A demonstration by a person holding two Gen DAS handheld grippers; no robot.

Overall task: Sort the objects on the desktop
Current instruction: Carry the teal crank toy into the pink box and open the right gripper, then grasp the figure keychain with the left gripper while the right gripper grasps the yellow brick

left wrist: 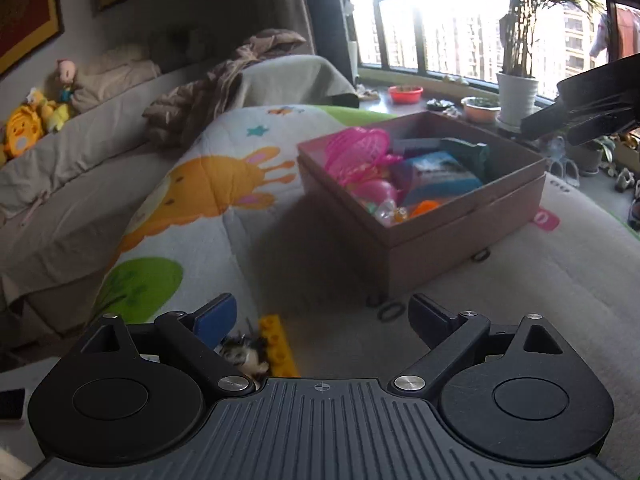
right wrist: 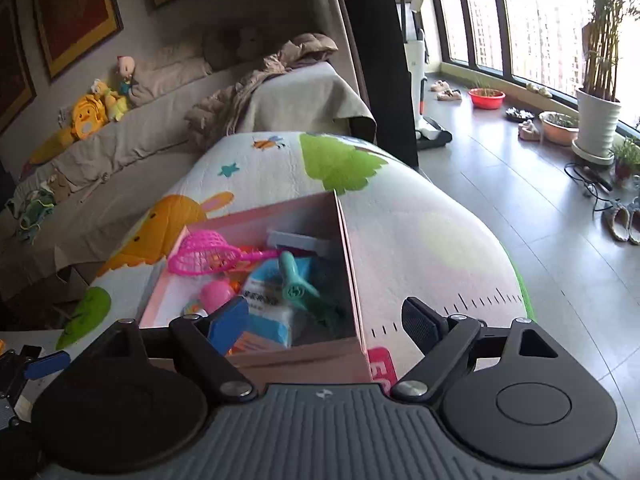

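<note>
A pink cardboard box (left wrist: 460, 236) stands on a cartoon-print mat and holds several toys: a pink net (left wrist: 356, 152), a blue packet (left wrist: 436, 176), a teal toy. In the right wrist view the box (right wrist: 352, 264) lies just below, with the pink net (right wrist: 204, 256) and teal toy (right wrist: 296, 280) inside. My left gripper (left wrist: 320, 316) is open and empty, low over the mat; a yellow brick (left wrist: 278, 344) and a small furry toy (left wrist: 244, 354) lie by its left finger. Black hair ties (left wrist: 390, 312) lie near the box. My right gripper (right wrist: 324, 320) is open and empty above the box's near corner.
The mat (left wrist: 192, 208) covers a low table beside a sofa (left wrist: 80, 168) with plush toys. Floor with plant pots (right wrist: 596, 120), a red basin (right wrist: 486, 98), slippers and a vacuum lies to the right. The right gripper shows in the left wrist view (left wrist: 592, 108).
</note>
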